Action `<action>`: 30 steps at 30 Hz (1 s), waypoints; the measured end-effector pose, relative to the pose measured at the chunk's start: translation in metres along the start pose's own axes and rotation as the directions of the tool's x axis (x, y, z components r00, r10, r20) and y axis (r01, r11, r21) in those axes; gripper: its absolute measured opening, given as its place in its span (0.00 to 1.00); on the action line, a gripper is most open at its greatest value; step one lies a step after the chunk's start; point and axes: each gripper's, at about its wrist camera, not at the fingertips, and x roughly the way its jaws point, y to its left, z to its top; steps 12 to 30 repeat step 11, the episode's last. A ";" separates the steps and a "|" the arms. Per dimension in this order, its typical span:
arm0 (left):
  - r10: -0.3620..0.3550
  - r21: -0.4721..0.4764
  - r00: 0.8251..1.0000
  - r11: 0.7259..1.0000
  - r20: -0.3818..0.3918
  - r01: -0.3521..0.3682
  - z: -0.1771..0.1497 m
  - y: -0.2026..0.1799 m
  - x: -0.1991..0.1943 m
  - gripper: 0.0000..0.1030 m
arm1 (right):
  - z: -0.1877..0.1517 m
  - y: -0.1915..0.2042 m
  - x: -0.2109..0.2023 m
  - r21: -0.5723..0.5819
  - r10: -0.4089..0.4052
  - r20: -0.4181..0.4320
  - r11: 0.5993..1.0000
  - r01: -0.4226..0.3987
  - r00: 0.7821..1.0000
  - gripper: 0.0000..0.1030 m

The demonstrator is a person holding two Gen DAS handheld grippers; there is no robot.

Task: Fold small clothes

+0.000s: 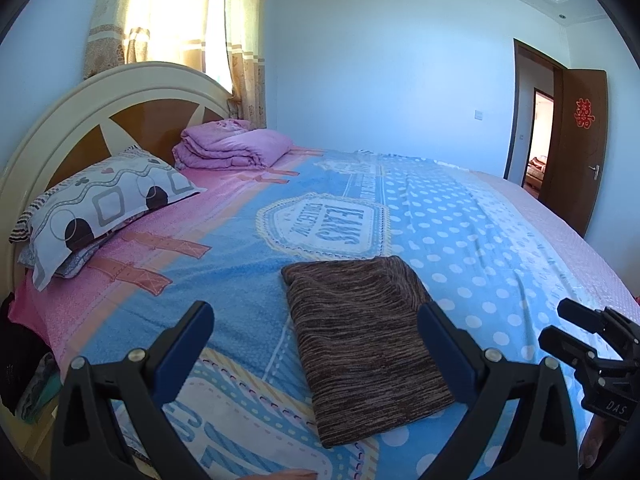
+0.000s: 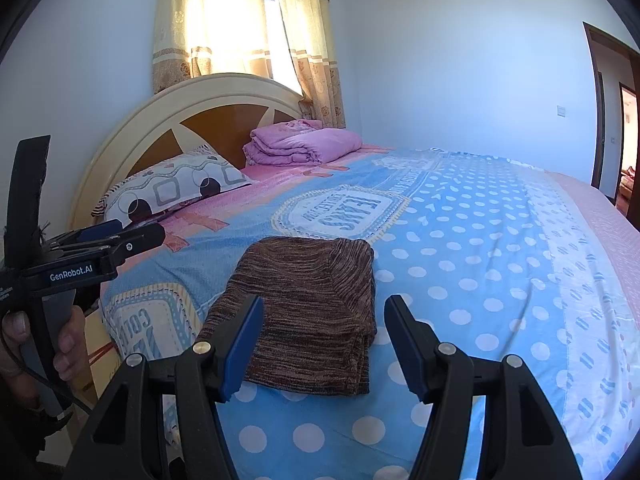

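A brown striped knit garment lies folded into a flat rectangle on the blue dotted bedspread; it also shows in the right wrist view. My left gripper is open and empty, held above the garment's near-left side. My right gripper is open and empty, just above the garment's near edge. The right gripper shows at the right edge of the left wrist view. The left gripper shows at the left of the right wrist view.
A patterned pillow and a folded pink quilt lie by the headboard. Curtains hang behind it. An open brown door stands at the far right. Dark clothes sit beside the bed at left.
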 end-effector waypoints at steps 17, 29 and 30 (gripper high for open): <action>0.040 0.017 0.999 0.999 0.015 -0.040 -0.003 0.001 0.002 1.00 | -0.001 0.003 0.000 -0.006 0.004 -0.005 1.000 -0.004 1.000 0.62; 0.040 0.017 0.999 0.999 0.015 -0.040 -0.003 0.001 0.002 1.00 | -0.001 0.003 0.000 -0.006 0.004 -0.005 1.000 -0.004 1.000 0.62; 0.040 0.017 0.999 0.999 0.015 -0.040 -0.003 0.001 0.002 1.00 | -0.001 0.003 0.000 -0.006 0.004 -0.005 1.000 -0.004 1.000 0.62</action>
